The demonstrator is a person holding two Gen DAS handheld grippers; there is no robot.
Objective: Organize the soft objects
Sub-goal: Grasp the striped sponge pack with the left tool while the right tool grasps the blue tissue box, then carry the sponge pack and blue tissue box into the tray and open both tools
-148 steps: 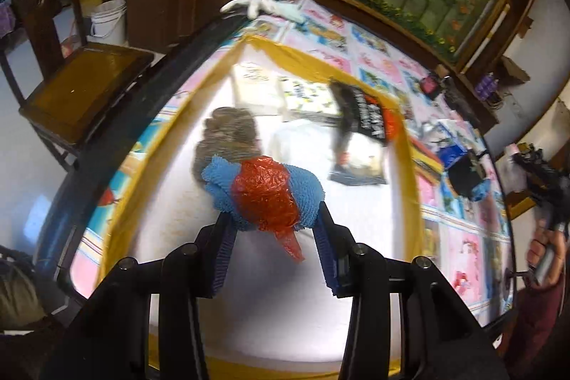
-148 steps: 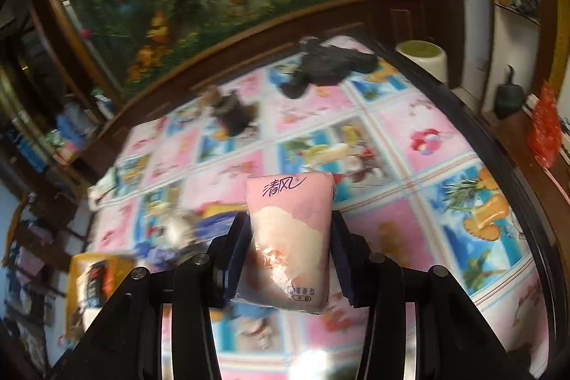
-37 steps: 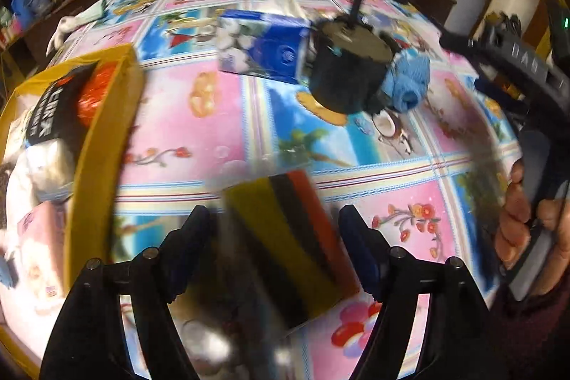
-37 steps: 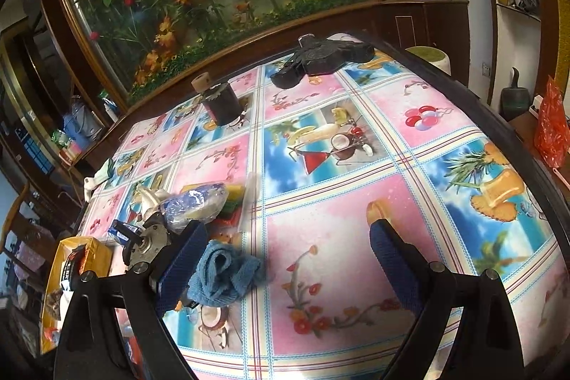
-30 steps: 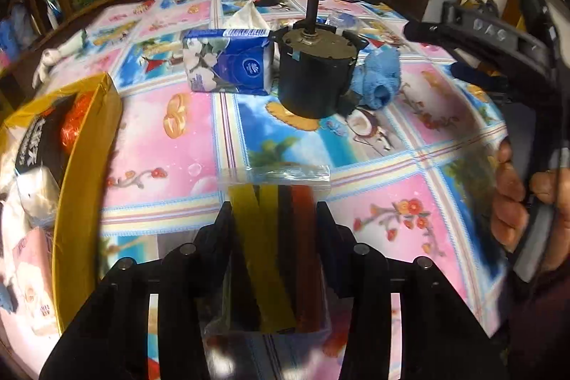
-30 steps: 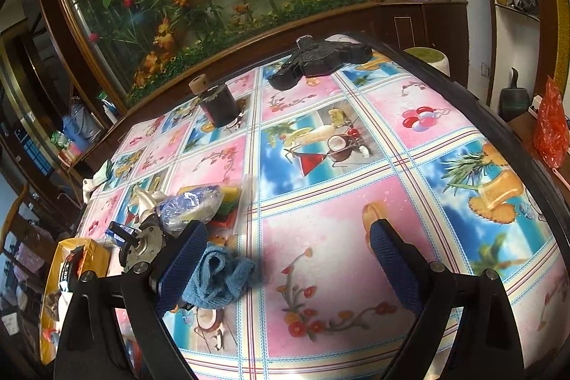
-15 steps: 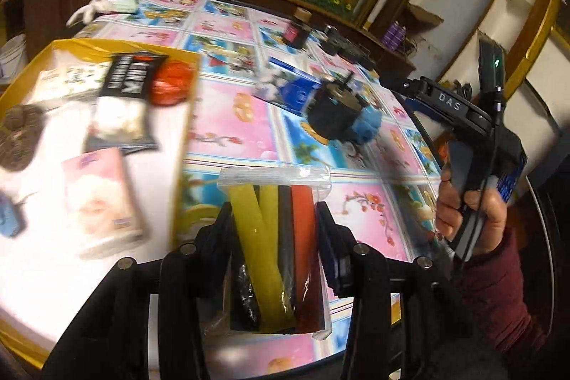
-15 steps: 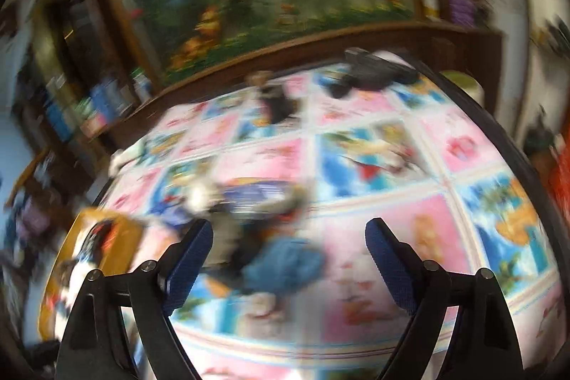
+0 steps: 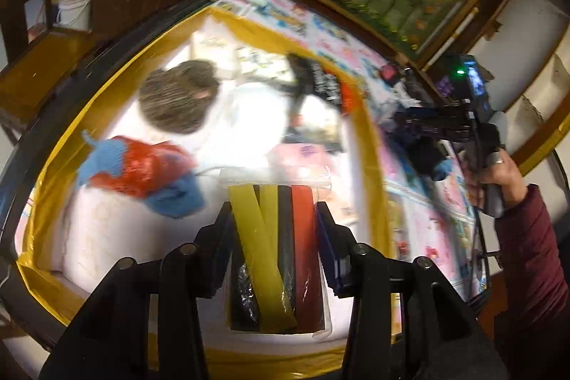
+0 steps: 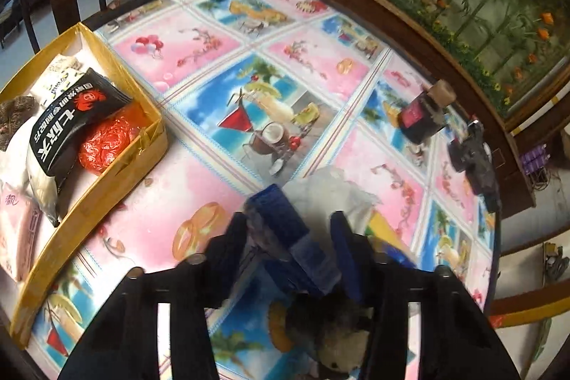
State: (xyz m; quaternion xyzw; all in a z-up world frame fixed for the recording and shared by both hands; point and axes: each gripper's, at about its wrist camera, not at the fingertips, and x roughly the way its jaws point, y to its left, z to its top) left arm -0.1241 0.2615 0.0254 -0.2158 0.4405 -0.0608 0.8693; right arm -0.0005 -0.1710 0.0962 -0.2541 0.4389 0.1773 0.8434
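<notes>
Left gripper (image 9: 272,212) held a bag of coloured strips (image 9: 274,255) over the yellow tray (image 9: 374,166).
Right gripper (image 10: 288,223) jaws were closing around a blue tissue pack (image 10: 281,219).

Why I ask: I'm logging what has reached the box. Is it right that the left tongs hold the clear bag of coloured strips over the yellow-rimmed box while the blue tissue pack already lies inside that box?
Not quite. The blue tissue pack is not in the yellow-rimmed box; the right wrist view shows it on the tablecloth between the closing right tongs. The left tongs do hold the clear bag of coloured strips over the box.
</notes>
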